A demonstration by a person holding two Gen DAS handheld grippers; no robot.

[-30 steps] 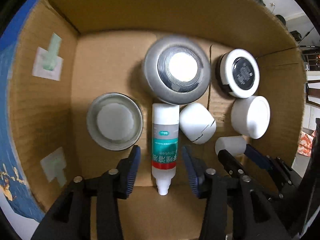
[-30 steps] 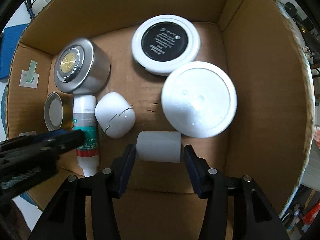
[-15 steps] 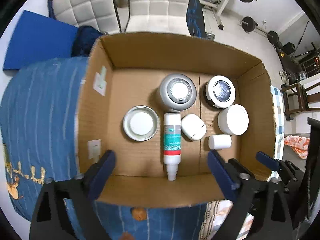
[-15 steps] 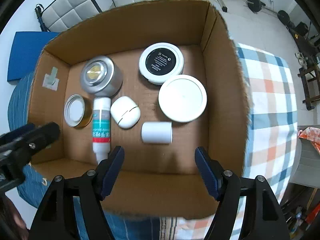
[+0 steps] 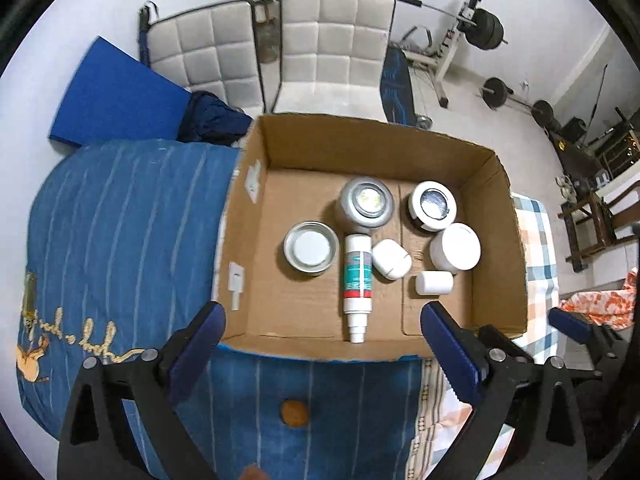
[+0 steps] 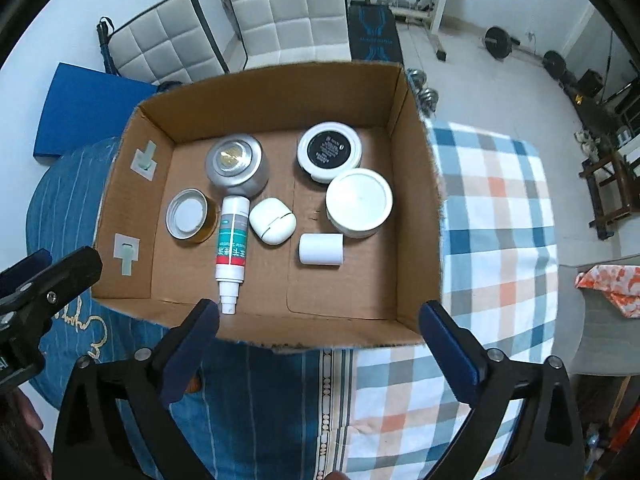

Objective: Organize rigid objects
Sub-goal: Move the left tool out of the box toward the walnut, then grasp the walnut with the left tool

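Observation:
A cardboard box [image 5: 500,216] [image 6: 420,184] holds several items: a white spray bottle with a teal label [image 5: 357,280] [image 6: 232,248] lying flat, a small white cylinder [image 5: 434,282] [image 6: 321,255], a white rounded case [image 5: 391,258] [image 6: 273,221], a silver round container [image 5: 365,205] [image 6: 236,166], a metal tin [image 5: 311,246] [image 6: 188,216], a black-topped jar [image 5: 433,206] [image 6: 329,151] and a white-lidded jar [image 5: 458,247] [image 6: 359,201]. My left gripper [image 5: 322,350] and right gripper [image 6: 320,340] are open and empty, above the box's near wall.
The box stands on a table with a blue striped cloth [image 5: 120,240] on the left and a checked cloth [image 6: 496,216] on the right. Two white padded chairs [image 5: 336,48] and gym equipment [image 5: 480,32] stand beyond. The left gripper [image 6: 36,296] shows at the right wrist view's left edge.
Both grippers have let go, opened wide and pulled back up out of the box. The spray bottle and the small white cylinder stay lying on the box floor.

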